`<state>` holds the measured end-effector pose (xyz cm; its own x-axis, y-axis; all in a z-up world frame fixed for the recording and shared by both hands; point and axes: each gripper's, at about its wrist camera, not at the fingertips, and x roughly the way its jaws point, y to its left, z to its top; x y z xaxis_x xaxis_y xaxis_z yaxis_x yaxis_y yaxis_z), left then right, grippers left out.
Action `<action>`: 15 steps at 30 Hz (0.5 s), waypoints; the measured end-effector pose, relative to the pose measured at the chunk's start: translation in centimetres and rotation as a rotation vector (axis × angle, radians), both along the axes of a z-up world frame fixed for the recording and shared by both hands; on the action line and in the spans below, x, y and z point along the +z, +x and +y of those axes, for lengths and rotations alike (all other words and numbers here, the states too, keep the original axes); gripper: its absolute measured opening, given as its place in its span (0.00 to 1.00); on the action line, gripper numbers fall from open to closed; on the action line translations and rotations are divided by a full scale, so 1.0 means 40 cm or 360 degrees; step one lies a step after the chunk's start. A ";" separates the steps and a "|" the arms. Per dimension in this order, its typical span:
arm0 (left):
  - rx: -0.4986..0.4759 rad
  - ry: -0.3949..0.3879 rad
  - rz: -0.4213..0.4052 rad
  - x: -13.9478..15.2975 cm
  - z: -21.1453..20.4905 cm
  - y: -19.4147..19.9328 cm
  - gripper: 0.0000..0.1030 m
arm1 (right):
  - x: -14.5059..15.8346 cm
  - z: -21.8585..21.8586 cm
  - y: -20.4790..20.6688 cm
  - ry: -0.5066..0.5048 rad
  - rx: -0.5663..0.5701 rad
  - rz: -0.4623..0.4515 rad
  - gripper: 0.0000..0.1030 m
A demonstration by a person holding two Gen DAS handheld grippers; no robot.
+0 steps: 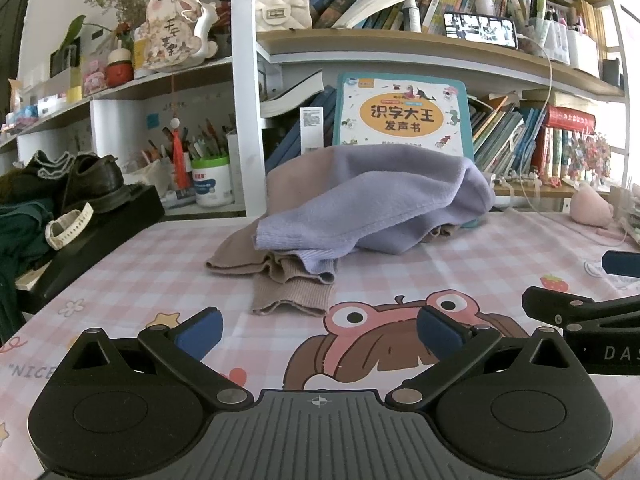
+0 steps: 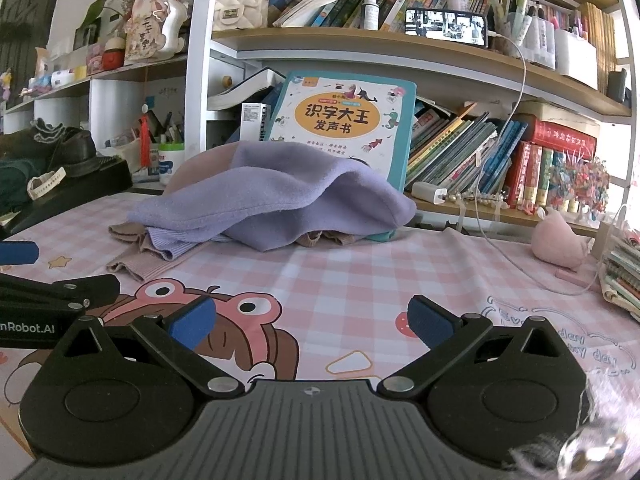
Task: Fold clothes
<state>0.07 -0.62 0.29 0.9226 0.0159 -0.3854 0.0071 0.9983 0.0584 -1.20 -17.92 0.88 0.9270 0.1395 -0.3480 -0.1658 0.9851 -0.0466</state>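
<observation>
A lilac knit garment (image 1: pixel 376 208) (image 2: pixel 280 204) lies heaped over a beige-pink knit garment (image 1: pixel 288 284) (image 2: pixel 136 256) at the back of the pink checked tablecloth (image 1: pixel 440 264) (image 2: pixel 360 264). Ribbed cuffs of both stick out toward me at the left of the heap. My left gripper (image 1: pixel 318 334) hovers low over the cloth, well short of the heap, open with nothing between its blue pads. My right gripper (image 2: pixel 310 320) is likewise open and bare, short of the heap. In each view the other gripper's black frame juts in from the side.
A large teal picture book (image 1: pixel 404 112) (image 2: pixel 344 120) leans on the shelves right behind the heap. A black box (image 1: pixel 92 232) with a shoe and a watch band stands at the left. A pink plush toy (image 2: pixel 560 244), a charging cable and stacked books (image 2: pixel 624 280) lie at the right.
</observation>
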 end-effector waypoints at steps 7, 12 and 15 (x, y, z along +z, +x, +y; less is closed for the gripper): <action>0.0002 -0.0005 -0.0003 0.000 -0.001 0.003 1.00 | -0.001 0.000 -0.002 0.0002 -0.0003 -0.0001 1.00; 0.0004 -0.0001 -0.0003 -0.001 -0.004 0.005 1.00 | 0.000 0.000 -0.002 0.0003 -0.0002 0.0002 1.00; 0.0000 0.0006 -0.0007 -0.002 -0.005 0.003 1.00 | 0.000 -0.001 0.000 0.0006 -0.0003 0.0002 1.00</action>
<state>0.18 -0.81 0.20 0.9243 0.0175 -0.3812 0.0067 0.9980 0.0621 -1.22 -17.97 0.88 0.9268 0.1388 -0.3489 -0.1637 0.9856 -0.0428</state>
